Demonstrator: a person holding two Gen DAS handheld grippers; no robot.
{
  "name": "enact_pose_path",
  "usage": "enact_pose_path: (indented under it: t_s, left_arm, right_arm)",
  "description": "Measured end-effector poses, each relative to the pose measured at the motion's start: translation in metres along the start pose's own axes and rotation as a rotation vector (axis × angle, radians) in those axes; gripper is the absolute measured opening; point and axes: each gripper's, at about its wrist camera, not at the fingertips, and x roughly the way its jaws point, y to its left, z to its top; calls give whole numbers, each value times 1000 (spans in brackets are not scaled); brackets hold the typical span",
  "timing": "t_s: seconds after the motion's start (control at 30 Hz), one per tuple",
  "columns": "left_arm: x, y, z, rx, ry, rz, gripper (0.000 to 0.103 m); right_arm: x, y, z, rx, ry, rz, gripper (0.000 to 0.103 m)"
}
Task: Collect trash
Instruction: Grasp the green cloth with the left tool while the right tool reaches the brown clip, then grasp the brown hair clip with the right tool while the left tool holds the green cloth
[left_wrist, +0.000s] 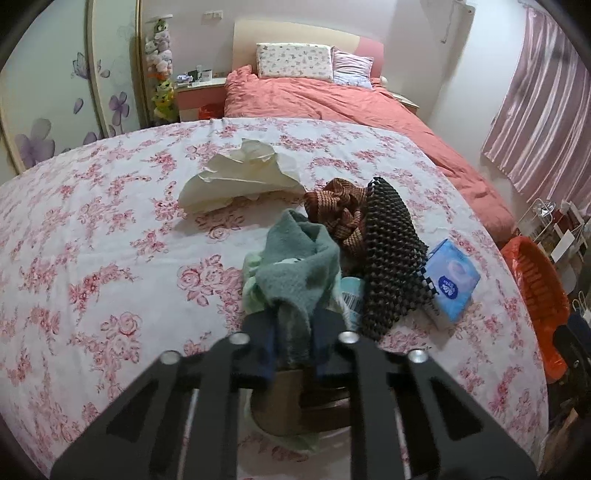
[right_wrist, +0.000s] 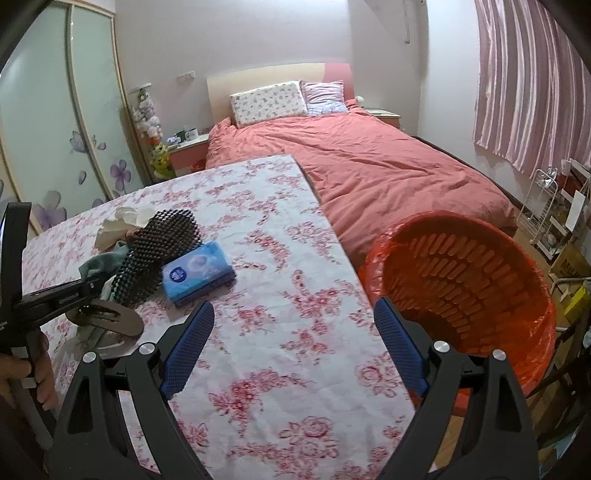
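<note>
- My left gripper (left_wrist: 293, 343) pinches the teal fleece cloth (left_wrist: 299, 266) on the rose-print tablecloth (left_wrist: 110, 258).
- My right gripper (right_wrist: 295, 347) is spread wide, empty.
- Blue tissue packet (right_wrist: 197, 273): printed logo, unreadable.
- Orange-lined slatted plastic bin (right_wrist: 461, 280) beside the table: nothing visible inside.

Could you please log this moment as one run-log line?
left gripper: shut on teal fuzzy cloth | right gripper: open, empty | red-lined bin: beside table
</note>
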Motion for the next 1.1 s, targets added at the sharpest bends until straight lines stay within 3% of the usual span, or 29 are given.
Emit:
enact_pose_path:
  t_s: [0.4,0.83,1.0,1.1]
  left_arm:
    - [-57,56,2,-65,-134,90,13]
    - [-73,126,-31,-152,-95,133,13]
    - [-76,138,-40,-173,-86,129,13]
    - [-76,142,-43,-184,-82,123,13]
  right_arm:
    - [7,56,-6,-70,35,76,88]
    - [20,164,-13,-170,57,207,87]
    - [35,194,-13,-200,49,172,87]
    - [41,195,-18,-225,52,123,79]
